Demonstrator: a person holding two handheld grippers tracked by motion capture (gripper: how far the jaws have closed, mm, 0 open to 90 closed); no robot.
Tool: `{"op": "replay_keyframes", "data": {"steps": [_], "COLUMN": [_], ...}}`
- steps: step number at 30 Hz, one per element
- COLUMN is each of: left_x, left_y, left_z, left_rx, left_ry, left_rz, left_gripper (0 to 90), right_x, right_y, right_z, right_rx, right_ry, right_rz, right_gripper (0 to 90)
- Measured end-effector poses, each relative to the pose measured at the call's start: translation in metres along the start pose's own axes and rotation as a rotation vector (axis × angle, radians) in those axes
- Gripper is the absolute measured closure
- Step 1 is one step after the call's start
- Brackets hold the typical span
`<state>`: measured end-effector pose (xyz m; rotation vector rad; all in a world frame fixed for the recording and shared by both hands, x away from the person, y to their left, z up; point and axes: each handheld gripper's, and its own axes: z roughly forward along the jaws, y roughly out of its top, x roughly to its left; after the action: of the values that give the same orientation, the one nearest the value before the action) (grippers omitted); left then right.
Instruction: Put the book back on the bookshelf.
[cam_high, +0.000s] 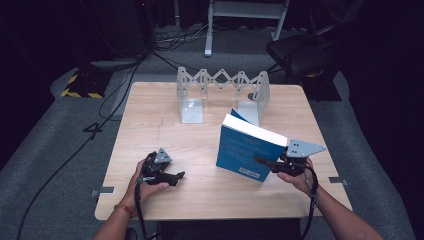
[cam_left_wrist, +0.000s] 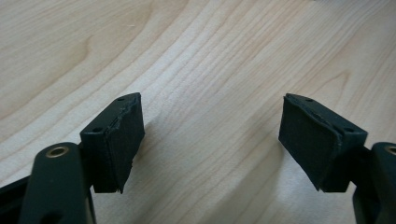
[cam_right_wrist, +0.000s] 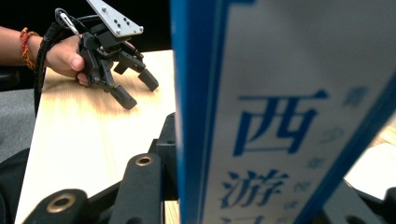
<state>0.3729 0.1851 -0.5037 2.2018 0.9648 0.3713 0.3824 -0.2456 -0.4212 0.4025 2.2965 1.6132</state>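
Right gripper (cam_high: 264, 162): jaws clamped on the blue book's (cam_high: 250, 145) lower corner, book tilted up off the table (cam_high: 150, 130).
Left gripper (cam_high: 176, 176): jaws spread wide, resting low over bare wood.
Behind: grey folding book rack (cam_high: 222, 92), standing apart.

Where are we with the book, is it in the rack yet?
Not yet. Done: the right gripper is shut on the blue book, standing it tilted on the table. The left gripper rests open with nothing between its fingers. Left, presumably: carrying the book to the grey expandable rack behind it.
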Motion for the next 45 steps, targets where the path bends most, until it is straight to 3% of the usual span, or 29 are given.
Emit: {"op": "replay_keyframes", "data": {"steps": [9,21,33,45], "left_x": [0.000,0.001,0.001,0.001], "left_y": [0.000,0.000,0.000,0.001], "left_z": [0.000,0.000,0.001,0.001], "left_rx": [0.008,0.013,0.013,0.012], "left_ry": [0.031,0.026,0.026,0.025], "left_rz": [-0.022,-0.026,-0.026,-0.024], "left_gripper": [16.5,15.1,15.1,14.7], "right_x": [0.003,0.001,-0.014,-0.029], "right_y": [-0.001,0.007,0.026,0.044], "right_z": [0.000,0.003,0.014,0.030], "right_rx": [-0.008,0.014,0.057,0.072], "right_ry": [-0.011,-0.023,-0.028,-0.084], "right_rz": [-0.006,0.009,0.003,-0.024], "right_gripper": [61.1,62.1,62.3,62.4]}}
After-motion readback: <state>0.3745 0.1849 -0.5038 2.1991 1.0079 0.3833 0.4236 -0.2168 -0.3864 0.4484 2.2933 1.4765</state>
